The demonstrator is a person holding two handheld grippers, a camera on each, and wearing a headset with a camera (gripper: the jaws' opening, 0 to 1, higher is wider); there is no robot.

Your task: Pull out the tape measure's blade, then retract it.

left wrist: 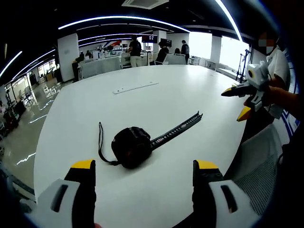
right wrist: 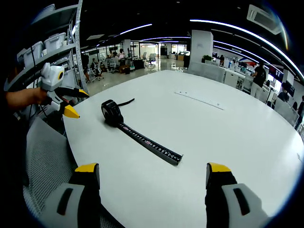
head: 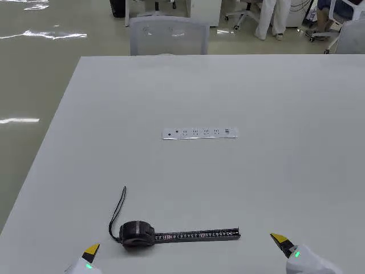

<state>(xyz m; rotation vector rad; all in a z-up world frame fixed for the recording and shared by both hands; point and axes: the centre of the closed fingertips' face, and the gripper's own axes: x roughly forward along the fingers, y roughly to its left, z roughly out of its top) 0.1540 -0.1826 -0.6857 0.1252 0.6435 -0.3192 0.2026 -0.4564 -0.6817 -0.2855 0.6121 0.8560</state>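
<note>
Room: open-plan office with a glossy floor, strip lights overhead and people standing far off.
Desk (head: pixel 239 91): big and white with a rounded end. It carries everything, and my head view looks down on its near part.
Chair (head: pixel 167 34): grey, pushed up against the desk's far edge.
Power strip (head: pixel 199 133): white, lying flat around the middle of the desk, well apart from the tape measure.
Tape measure (head: pixel 137 233): black case lying close to the desk's near edge, on my left side, touched by neither gripper.
Blade (head: pixel 199 234): out partway and lying flat on the desk, running from the case toward my right. I see its end lying free.
Strap (head: pixel 117 214): thin black loop lying on the desk, from the case's left side away toward the far edge.
Left gripper (left wrist: pixel 144 165): at the near edge, just short of the case. Its yellow-tipped fingers (left wrist: pixel 83 165) are spread wide and hold nothing, and in its own view I see the case ahead between them.
Right gripper (right wrist: pixel 153 167): at the near edge to the right of the blade's end, apart from it. Its fingers (right wrist: pixel 219 167) are also spread wide and empty, and its own view looks along the blade toward the case.
</note>
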